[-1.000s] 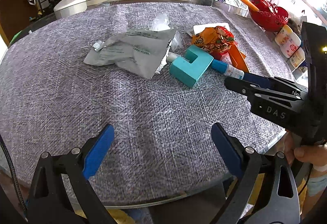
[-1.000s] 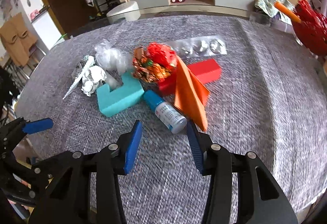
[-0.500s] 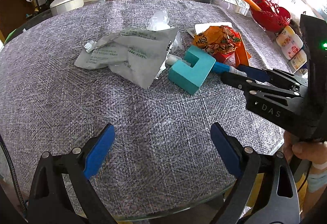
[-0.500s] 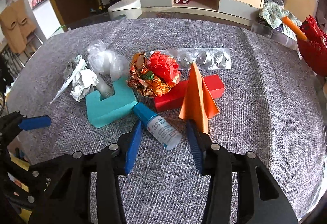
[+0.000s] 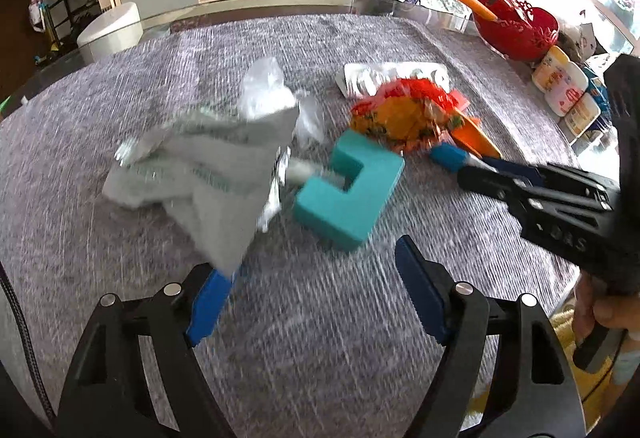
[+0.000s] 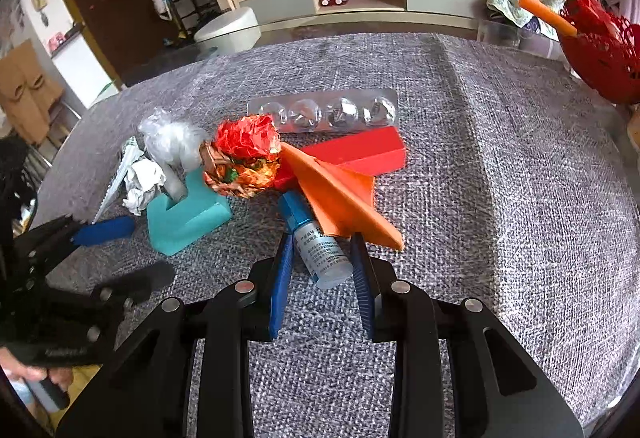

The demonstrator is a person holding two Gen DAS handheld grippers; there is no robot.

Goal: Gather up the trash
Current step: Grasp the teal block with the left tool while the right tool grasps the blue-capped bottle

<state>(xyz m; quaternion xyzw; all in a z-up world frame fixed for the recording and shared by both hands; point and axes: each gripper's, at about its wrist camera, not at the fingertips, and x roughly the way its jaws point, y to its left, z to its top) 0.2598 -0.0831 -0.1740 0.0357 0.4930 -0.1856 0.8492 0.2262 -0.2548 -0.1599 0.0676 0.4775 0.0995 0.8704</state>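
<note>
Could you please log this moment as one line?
left tongs: closing, near silver pouch | right tongs: closing around small bottle | table: trash uncollected

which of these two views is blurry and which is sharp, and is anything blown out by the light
Left wrist view: motion-smeared, the grey foil pouch and teal block soft-edged; the window at top right is blown out. Right wrist view: sharp, print legible on the small bottle between the closing right gripper pads. Both views bend the table edge, fisheye-style.
</note>
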